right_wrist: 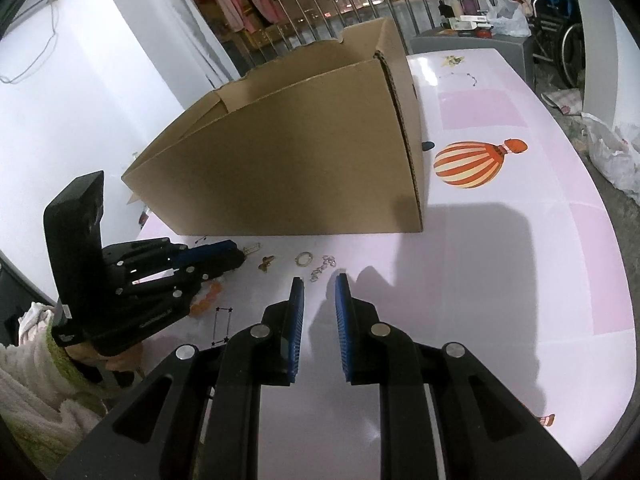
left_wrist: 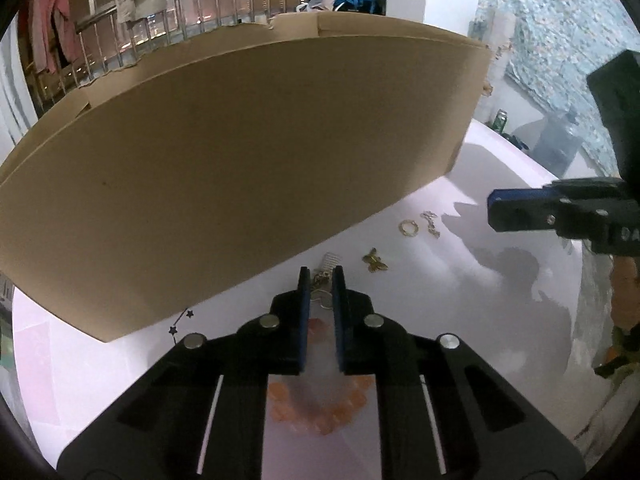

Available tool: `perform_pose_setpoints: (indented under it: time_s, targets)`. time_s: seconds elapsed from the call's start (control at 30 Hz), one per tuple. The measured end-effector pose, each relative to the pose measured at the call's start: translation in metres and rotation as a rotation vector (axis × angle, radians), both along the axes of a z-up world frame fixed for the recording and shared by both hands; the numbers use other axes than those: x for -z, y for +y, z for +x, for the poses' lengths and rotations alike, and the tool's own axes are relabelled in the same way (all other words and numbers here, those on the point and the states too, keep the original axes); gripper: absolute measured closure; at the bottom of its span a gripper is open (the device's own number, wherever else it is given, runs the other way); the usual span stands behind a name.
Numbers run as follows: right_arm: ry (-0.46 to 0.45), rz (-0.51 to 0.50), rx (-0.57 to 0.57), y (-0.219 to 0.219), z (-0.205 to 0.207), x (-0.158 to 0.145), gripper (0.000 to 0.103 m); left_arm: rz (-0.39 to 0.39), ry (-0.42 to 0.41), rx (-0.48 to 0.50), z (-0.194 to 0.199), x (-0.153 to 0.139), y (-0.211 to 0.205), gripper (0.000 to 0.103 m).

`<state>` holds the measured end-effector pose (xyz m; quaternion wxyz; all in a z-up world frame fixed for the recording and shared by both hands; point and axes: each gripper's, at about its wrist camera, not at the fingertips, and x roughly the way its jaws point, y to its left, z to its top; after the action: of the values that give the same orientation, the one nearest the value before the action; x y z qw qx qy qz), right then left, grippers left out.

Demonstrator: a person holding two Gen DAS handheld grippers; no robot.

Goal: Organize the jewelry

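On the pale pink table [right_wrist: 500,280], small jewelry lies in a row before a cardboard box [right_wrist: 300,160]. A silver comb-shaped pendant on a chain [left_wrist: 329,266] sits between the narrow jaws of my left gripper [left_wrist: 321,278], which look closed on it. In the right wrist view the pendant [right_wrist: 252,248] pokes out past the left gripper [right_wrist: 240,257]. An orange bead bracelet [left_wrist: 320,416] lies beneath that gripper. To its right are a gold butterfly [left_wrist: 374,261], a gold ring [left_wrist: 409,227] and a silver chain [left_wrist: 431,222]. My right gripper [right_wrist: 320,282] hovers open just short of the chain [right_wrist: 322,267], with nothing between its fingers.
The box [left_wrist: 240,160] is tall and open-topped, and walls off the far side of the jewelry. A striped balloon print [right_wrist: 468,164] marks the table to the right. A green can [left_wrist: 500,120] stands behind. A fuzzy white sleeve [right_wrist: 36,392] shows at the lower left.
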<state>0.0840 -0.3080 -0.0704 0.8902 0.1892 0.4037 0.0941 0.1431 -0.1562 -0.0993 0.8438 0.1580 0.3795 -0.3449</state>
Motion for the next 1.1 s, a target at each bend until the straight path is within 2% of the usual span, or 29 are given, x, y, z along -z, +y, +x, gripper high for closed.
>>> perform_pose_setpoints:
  time_s: [0.33,0.4,0.47,0.6,0.73,0.8,0.87,1.1]
  targets:
    - [-0.002,-0.003,0.000,0.001,-0.001,-0.002,0.086,-0.004,0.020,0.062,-0.025,-0.003,0.011,0.093]
    - [-0.003,-0.003,0.000,0.001,-0.001,-0.002,0.086,-0.017,0.028,0.069,-0.030,-0.003,0.015,0.095]
    - [-0.004,-0.005,0.000,0.001,-0.002,-0.003,0.086,-0.030,0.040,0.068,-0.031,-0.003,0.018,0.103]
    - [-0.009,-0.009,-0.005,0.002,-0.002,-0.004,0.086,-0.056,0.050,0.066,-0.032,-0.006,0.020,0.103]
    - [-0.013,-0.010,-0.012,0.003,-0.003,-0.006,0.086,-0.046,0.038,0.074,-0.035,-0.009,0.018,0.103]
    - [-0.017,-0.010,-0.021,0.003,-0.004,-0.007,0.086,-0.038,0.032,0.081,-0.037,-0.010,0.016,0.099]
    - [-0.023,-0.010,-0.040,0.005,-0.004,-0.008,0.086,-0.034,0.027,0.089,-0.039,-0.010,0.016,0.080]
    - [-0.026,-0.030,-0.068,0.015,-0.001,-0.009,0.086,-0.012,0.003,0.097,-0.039,-0.008,0.009,0.078]
